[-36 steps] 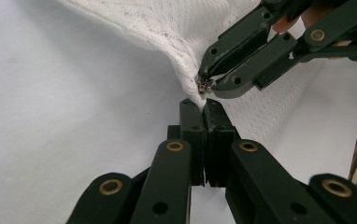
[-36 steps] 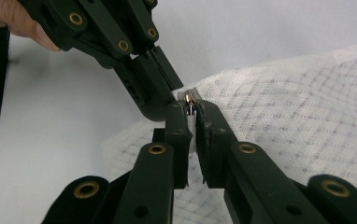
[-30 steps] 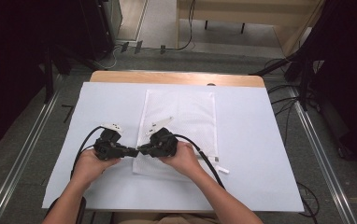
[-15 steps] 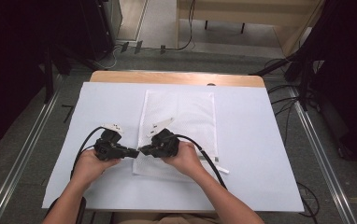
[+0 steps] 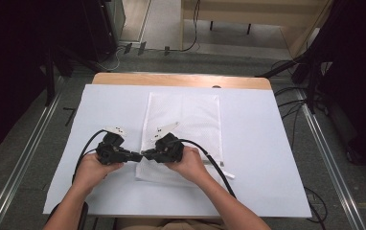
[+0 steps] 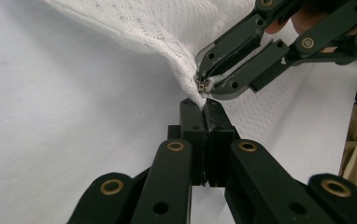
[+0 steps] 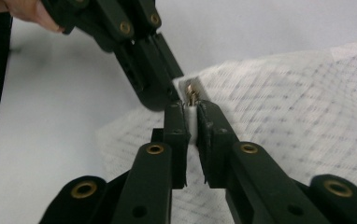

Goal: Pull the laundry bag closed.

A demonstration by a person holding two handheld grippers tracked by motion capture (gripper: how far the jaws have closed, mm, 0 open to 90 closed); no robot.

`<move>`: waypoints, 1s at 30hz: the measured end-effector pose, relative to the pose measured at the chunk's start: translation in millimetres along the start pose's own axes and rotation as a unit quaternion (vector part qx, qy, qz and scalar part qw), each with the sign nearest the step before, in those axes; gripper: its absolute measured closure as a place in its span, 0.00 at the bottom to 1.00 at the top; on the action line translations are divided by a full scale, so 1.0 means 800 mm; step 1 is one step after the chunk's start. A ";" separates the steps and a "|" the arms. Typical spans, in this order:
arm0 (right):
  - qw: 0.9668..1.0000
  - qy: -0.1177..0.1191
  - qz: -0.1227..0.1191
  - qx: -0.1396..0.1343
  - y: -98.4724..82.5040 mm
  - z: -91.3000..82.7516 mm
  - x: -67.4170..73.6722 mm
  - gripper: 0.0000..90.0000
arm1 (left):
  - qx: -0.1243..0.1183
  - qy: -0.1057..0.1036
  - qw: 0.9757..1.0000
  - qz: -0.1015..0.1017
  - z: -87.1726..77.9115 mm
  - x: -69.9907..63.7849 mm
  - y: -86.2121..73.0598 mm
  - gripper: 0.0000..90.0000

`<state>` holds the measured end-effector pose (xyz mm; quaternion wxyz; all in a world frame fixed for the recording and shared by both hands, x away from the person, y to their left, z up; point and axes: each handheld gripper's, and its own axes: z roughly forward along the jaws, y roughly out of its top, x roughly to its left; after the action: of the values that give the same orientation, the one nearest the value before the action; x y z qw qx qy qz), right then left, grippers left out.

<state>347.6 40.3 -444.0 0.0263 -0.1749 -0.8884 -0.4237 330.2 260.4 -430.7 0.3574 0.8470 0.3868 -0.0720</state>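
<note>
A person at a white-covered worktop [image 5: 267,143] works a white mesh bag [image 5: 190,115] with two hand-held grippers that meet at the bag's near-left corner. The left gripper [image 6: 203,106] has its jaws pressed tight together on a pinch of mesh at that corner, which it lifts off the worktop. The right gripper [image 7: 191,108], whose jaws have just been closing and opening slightly, holds them narrow on the white zip tab [image 7: 191,116], its brass slider [image 6: 203,86] showing just past the tips. The rest of the bag lies flat, stretching toward the far edge. The risk from here, as it appears, is that the small tab slips from the right jaws when the zip is pulled, or that the thin mesh tears or slides out of the left jaws if the two hands pull apart too sharply. Against the high view a second ago, hands, grippers and bag sit in much the same places; no clear shift shows.
</note>
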 end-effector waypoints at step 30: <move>0.999 0.019 0.028 -0.012 0.003 -0.004 -0.006 0.98 | 0.004 0.006 1.000 0.003 0.001 0.002 -0.002 0.99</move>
<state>352.6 38.0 -441.4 0.0533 -0.1918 -0.8774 -0.4364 330.3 261.8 -433.1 0.3522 0.8500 0.3858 -0.0676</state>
